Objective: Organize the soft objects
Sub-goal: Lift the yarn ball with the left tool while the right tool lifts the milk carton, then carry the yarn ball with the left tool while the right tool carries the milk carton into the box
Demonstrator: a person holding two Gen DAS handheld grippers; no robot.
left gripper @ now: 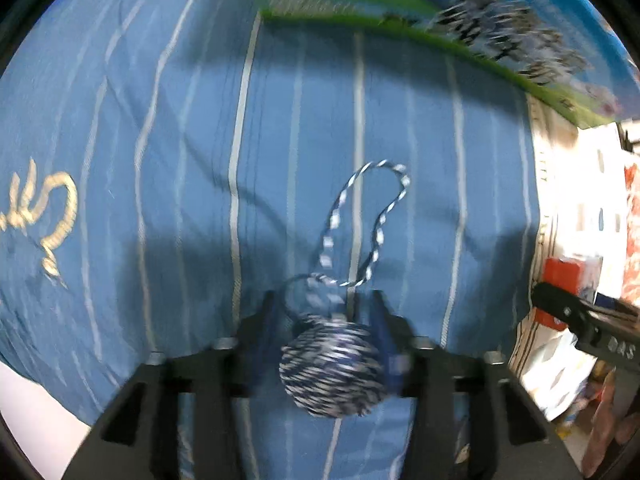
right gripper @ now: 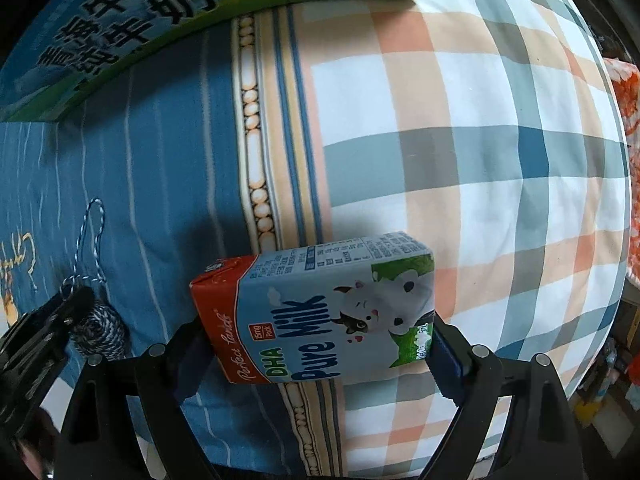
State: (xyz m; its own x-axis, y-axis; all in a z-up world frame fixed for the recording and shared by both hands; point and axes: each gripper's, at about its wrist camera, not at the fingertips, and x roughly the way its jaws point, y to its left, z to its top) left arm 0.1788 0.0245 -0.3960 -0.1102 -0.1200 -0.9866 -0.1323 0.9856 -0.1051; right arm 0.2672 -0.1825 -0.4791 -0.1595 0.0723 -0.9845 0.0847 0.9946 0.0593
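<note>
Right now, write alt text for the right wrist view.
The right tool grips a small red, blue and white "Pure Milk" carton above checked and blue striped bedding. At far left, the left tool meets a blue-and-white yarn ball.

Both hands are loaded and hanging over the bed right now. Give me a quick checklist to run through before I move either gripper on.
1. Right gripper clamped on the milk carton: ok, a finger presses on each end.
2. Carton off the bedding: ok, it hangs above the plaid sheet.
3. Left gripper gripping the yarn ball: cannot tell, the ball sits between the fingers but the picture is blurred.
4. Yarn loop free of the fingers: ok, it lies ahead on the blue striped cloth.
5. Big green and blue box open for drop-off: cannot tell, only its side shows.
</note>
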